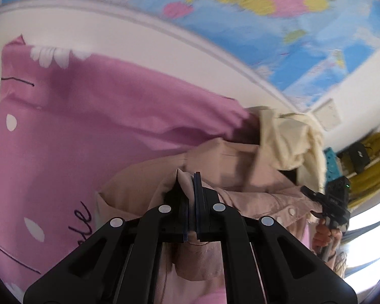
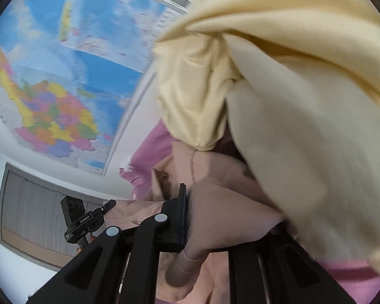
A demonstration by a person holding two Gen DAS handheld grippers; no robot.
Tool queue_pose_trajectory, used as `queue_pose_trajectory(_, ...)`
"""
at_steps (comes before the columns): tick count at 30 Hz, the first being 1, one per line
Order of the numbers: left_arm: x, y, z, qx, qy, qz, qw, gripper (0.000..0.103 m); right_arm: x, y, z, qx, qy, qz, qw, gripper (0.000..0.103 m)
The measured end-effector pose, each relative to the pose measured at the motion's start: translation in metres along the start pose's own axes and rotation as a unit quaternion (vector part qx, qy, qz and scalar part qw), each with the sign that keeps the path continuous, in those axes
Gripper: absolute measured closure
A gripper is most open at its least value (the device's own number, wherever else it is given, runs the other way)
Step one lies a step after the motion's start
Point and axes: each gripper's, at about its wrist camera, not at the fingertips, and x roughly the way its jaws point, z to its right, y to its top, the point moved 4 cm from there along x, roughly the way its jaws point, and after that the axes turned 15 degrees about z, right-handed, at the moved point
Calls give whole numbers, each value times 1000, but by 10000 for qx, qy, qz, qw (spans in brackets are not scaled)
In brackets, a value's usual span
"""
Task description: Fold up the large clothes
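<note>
The left gripper has its two black jaws pinched tight on a fold of the dusty-pink cotton garment, the cloth bunched between the pads and hanging down under them. The right gripper also has a thick roll of that same garment between its jaws; only its left finger shows, lying against the cloth, while the other is buried under fabric, so I cannot tell whether the pads press on it. The garment hangs between the two grippers, above a pink bedsheet printed with white petals. A pale cream-yellow cloth is draped over the garment's far side and fills most of the right wrist view. From the left wrist view a hand is seen holding the other gripper's handle. A coloured world map covers the white wall behind.
</note>
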Motion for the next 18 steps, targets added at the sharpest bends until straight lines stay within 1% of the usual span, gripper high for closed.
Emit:
queue_pose_trajectory(1,8,0,-5,-45,95,-71,9999,98,3,1,2,35,-29,-29,10000,70)
queue_pose_trajectory(2,14,-1,-10,-122,132,-151,9997,97,4,2,3,48,-55,-56,10000,62)
queue_pose_trajectory(3,21,-2,-15,-195,200,-276,9992,88,3,2,3,-13,-84,-67,9999,57)
queue_pose_trajectory(4,25,-3,-17,-212,261,-302,9990,82,1,2,-2,-178,-118,-94,9997,56)
queue_pose_trajectory(5,26,-3,-19,-164,314,-289,9990,76,-1,2,-5,-280,-113,-127,9995,52)
queue_pose_trajectory(6,25,-3,-19,-112,291,-279,9991,72,-5,0,-11,-393,-84,-161,9991,44)
queue_pose_trajectory(7,22,-3,-18,-25,217,-221,9995,63,-9,-2,-17,-540,-79,-151,9984,38)
queue_pose_trajectory(8,17,-2,-15,70,158,-139,9998,52,-15,-5,-24,-807,-143,-91,9966,36)
queue_pose_trajectory(10,4,-1,-12,130,-53,2,9999,34,-27,-11,-37,-1260,-216,28,9918,31)
queue_pose_trajectory(11,-6,-1,-10,129,-252,121,9995,33,-31,-14,-41,-1360,-189,58,9905,31)
queue_pose_trajectory(13,-24,-1,-5,238,-436,296,9983,31,-42,-21,-50,-1795,-280,207,9831,31)
queue_pose_trajectory(14,-30,-1,-2,301,-502,384,9975,29,-49,-26,-56,-2124,-390,334,9758,31)
queue_pose_trajectory(16,-48,-7,7,581,-703,588,9941,23,-55,-38,-66,-2600,-373,416,9640,31)
queue_pose_trajectory(17,-53,-12,12,761,-780,631,9920,20,-53,-49,-72,-2920,-332,292,9554,31)
queue_pose_trajectory(18,-55,-18,19,956,-804,629,9902,20,-49,-56,-75,-3169,-410,224,9473,31)
